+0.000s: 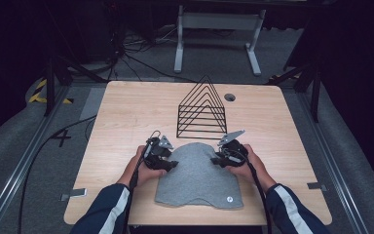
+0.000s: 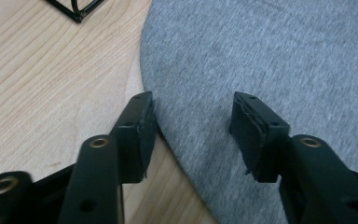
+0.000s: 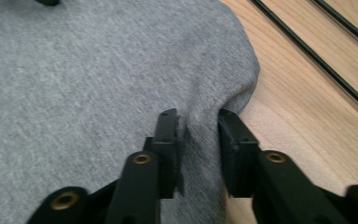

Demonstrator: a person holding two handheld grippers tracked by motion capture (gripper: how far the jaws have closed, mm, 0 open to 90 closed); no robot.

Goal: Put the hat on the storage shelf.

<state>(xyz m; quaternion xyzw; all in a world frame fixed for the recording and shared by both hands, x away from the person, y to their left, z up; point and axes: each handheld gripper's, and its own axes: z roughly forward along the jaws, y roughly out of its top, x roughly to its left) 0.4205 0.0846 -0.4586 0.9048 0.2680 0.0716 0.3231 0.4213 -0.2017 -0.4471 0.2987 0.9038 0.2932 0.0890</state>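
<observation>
A grey knit hat (image 1: 197, 175) lies flat on the wooden table (image 1: 126, 112), its rounded top pointing away from me. My left gripper (image 1: 173, 165) is at the hat's left edge. In the left gripper view it (image 2: 193, 121) stands open astride that edge, one jaw over bare wood and the other on the hat (image 2: 261, 56). My right gripper (image 1: 216, 158) is at the hat's right edge. In the right gripper view it (image 3: 199, 126) has its jaws drawn in on a raised ridge of the hat (image 3: 74, 70), and the hem puckers inward there.
A black wire rack (image 1: 202, 109) with triangular dividers stands just behind the hat, and its base wires (image 3: 317, 51) run close to my right gripper. A round hole (image 1: 230, 97) sits in the table's far side. Bare wood lies to the left and right.
</observation>
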